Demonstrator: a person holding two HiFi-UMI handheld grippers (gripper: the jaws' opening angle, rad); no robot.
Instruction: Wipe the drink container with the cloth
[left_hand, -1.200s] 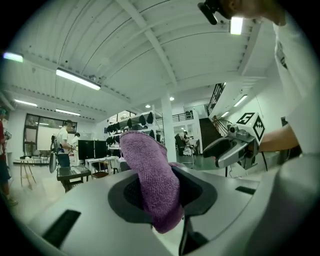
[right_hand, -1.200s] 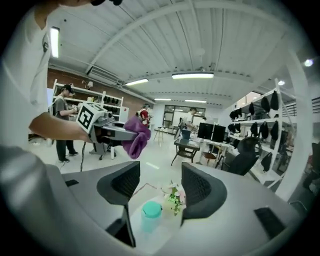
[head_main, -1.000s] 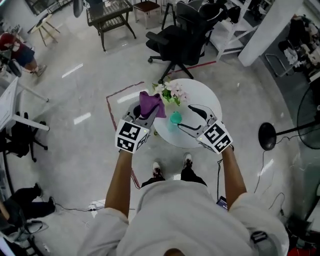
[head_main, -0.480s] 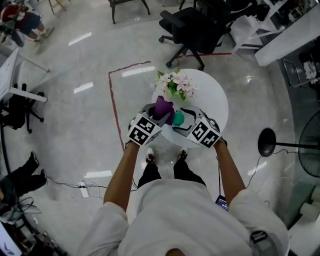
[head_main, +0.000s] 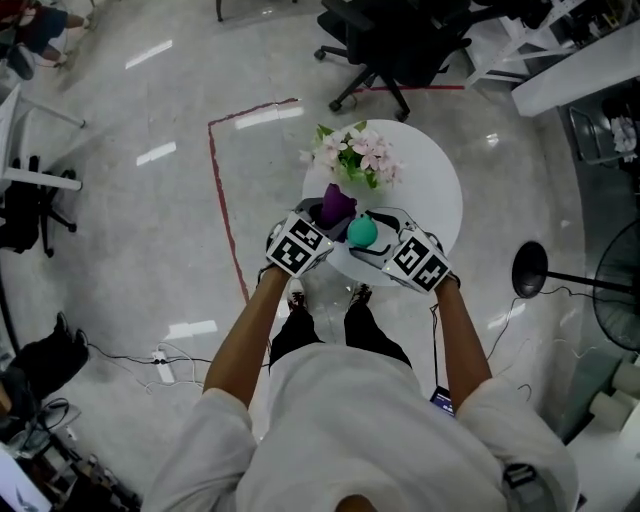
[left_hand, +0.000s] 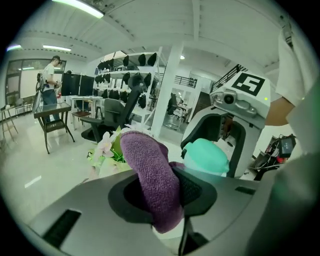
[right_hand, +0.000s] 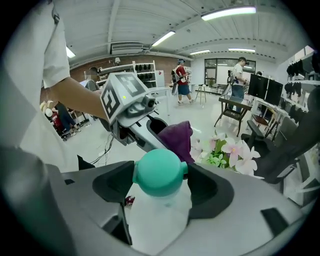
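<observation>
Cloth (head_main: 337, 204), pinched in left claw (left_hand: 161, 202), has sunk beside the drink container (head_main: 362, 231).

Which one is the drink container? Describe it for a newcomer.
Start at the round white table. Over its near edge, nearer than the pink flowers, is the bottle. Unlike the purple cloth beside it, it has a mint-green domed lid on a cloudy white body.
</observation>
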